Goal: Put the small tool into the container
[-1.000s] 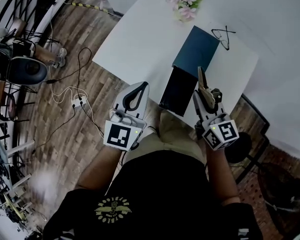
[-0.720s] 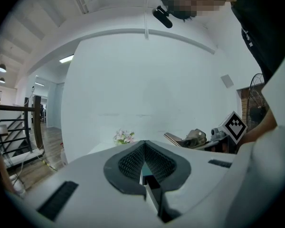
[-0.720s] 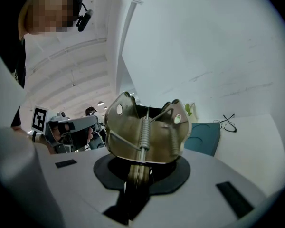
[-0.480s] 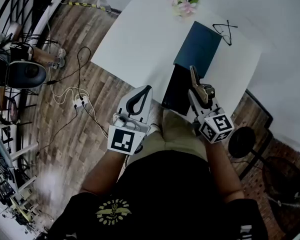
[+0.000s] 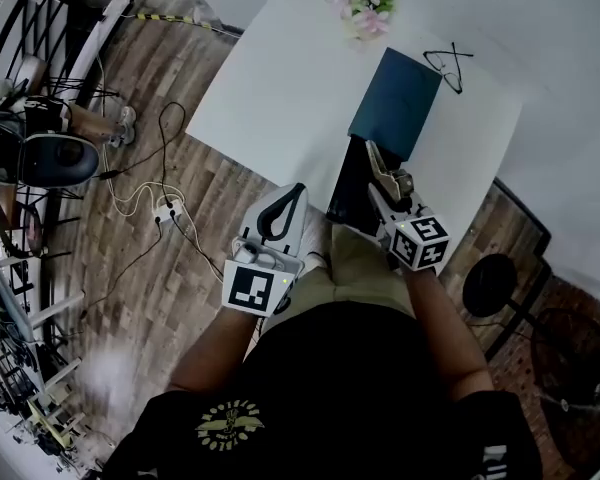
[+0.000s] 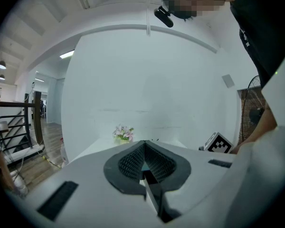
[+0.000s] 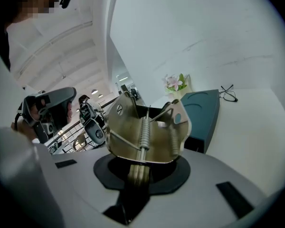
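My right gripper (image 5: 388, 196) is shut on a small brass-coloured metal tool with springs (image 5: 382, 171), which sticks up out of its jaws (image 7: 145, 127). It hangs over the near end of the open dark box (image 5: 352, 183), whose teal lid (image 5: 395, 103) lies flipped back on the white table (image 5: 280, 78). In the right gripper view the teal lid (image 7: 202, 110) shows just behind the tool. My left gripper (image 5: 296, 190) floats off the table's near edge, left of the box, shut with nothing in it (image 6: 144, 148).
Glasses (image 5: 448, 68) and a bunch of pink flowers (image 5: 363, 6) lie at the table's far side. Cables and a power strip (image 5: 160, 208) run over the wooden floor at left, near racks and equipment. A black stool base (image 5: 490, 283) stands at right.
My right gripper has come down with the tool and drawn in over the near end of the box. The left gripper has hardly moved.
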The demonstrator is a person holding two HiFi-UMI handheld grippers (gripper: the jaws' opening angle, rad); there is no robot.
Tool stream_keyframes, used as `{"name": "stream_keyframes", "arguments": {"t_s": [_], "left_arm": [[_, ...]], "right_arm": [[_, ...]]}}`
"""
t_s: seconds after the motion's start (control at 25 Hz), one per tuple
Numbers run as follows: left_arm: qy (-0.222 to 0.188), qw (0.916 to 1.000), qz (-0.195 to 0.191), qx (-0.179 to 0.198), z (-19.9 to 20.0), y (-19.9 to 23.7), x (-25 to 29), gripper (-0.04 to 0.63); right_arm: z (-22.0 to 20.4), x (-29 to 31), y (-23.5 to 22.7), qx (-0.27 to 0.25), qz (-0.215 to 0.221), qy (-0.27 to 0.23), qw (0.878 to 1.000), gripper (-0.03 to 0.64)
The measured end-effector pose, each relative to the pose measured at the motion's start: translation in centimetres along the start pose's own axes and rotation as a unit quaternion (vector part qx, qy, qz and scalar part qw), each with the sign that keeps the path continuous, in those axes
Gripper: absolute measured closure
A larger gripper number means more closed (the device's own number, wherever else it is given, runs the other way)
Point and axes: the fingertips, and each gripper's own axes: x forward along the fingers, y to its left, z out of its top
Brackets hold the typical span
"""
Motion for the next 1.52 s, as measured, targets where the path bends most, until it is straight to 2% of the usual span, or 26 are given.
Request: {"name": "stream_keyframes", "arguments": {"t_s": [0.32,0.52,0.96,1.52], "left_arm": [[-0.011,0.9999,0.008,0.011,2.0,0.7,-1.1,0.588],[-0.019,0.9997,0.014,0.006,2.9,1.2,-1.9,0.588],[-0.022,0.9996,0.018,-0.001,3.2,3.0,-2.5,0.588],[-0.027,0.9993,0.024,0.006,4.6,4.1,-3.5,0.588]], "right_arm": [[-3.1,1.8,-1.6,0.01,-0.018,0.065,0.998,0.55],[-4.7,2.5,-1.8,0.041,-0.027,0.11,0.993,0.55],[-5.7,3.5,-2.3,0.035,-0.056,0.182,0.981,0.549],[-6.3,3.8,-1.8,0.016,-0.064,0.232,0.97,0.535]]}}
